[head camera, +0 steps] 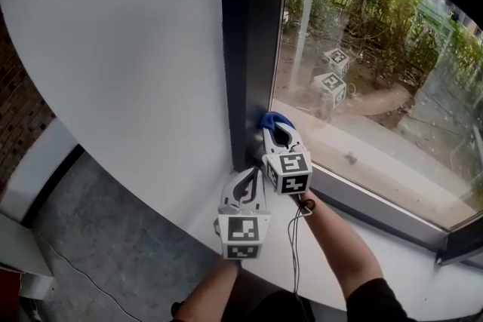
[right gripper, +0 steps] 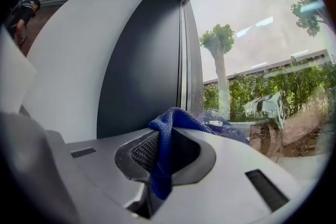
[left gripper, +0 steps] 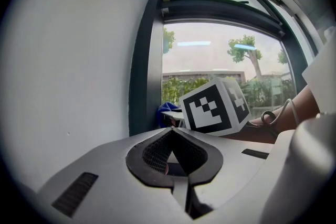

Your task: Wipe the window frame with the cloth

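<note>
The right gripper (head camera: 276, 126) is pinching the blue cloth (right gripper: 164, 136) between its closed fingers, holding it at the bottom corner of the dark window frame (head camera: 253, 49), beside the glass (head camera: 377, 49). The left gripper (head camera: 247, 179) is hovering just behind over the white sill (head camera: 189, 222), its fingers closed on nothing.

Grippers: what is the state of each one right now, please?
Left gripper: closed, holding nothing.
Right gripper: closed on the blue cloth.

Bright daylight floods through the window glass (head camera: 377, 72); both gripper views show dark fisheye corners.
</note>
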Available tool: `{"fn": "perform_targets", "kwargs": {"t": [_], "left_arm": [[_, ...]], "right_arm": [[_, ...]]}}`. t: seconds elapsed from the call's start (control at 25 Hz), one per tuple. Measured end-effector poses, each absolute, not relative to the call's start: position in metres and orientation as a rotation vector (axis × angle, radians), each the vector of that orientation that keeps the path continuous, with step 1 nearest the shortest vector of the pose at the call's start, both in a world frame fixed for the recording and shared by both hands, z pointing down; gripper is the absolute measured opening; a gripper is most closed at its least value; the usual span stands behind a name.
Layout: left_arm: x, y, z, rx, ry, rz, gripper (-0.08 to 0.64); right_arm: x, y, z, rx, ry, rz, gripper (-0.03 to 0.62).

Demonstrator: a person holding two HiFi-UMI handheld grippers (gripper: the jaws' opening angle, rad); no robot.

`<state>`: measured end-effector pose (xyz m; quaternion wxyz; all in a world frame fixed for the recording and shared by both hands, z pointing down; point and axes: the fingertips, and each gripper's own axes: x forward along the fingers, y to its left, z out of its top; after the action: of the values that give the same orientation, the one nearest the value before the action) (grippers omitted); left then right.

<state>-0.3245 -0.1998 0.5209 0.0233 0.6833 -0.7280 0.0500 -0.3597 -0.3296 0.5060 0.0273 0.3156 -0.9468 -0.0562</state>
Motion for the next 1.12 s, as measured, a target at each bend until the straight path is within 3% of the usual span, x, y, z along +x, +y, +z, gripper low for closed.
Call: {"fn": "perform_targets", "kwargs": {"t": [1.12], "left_arm": [[-0.333, -0.197, 0.521, 2.082, -2.26, 0.13, 0.006]], "right_arm": [[-0.36, -0.335, 0.574, 0.864, -2.678, -0.009, 0.023]]}}
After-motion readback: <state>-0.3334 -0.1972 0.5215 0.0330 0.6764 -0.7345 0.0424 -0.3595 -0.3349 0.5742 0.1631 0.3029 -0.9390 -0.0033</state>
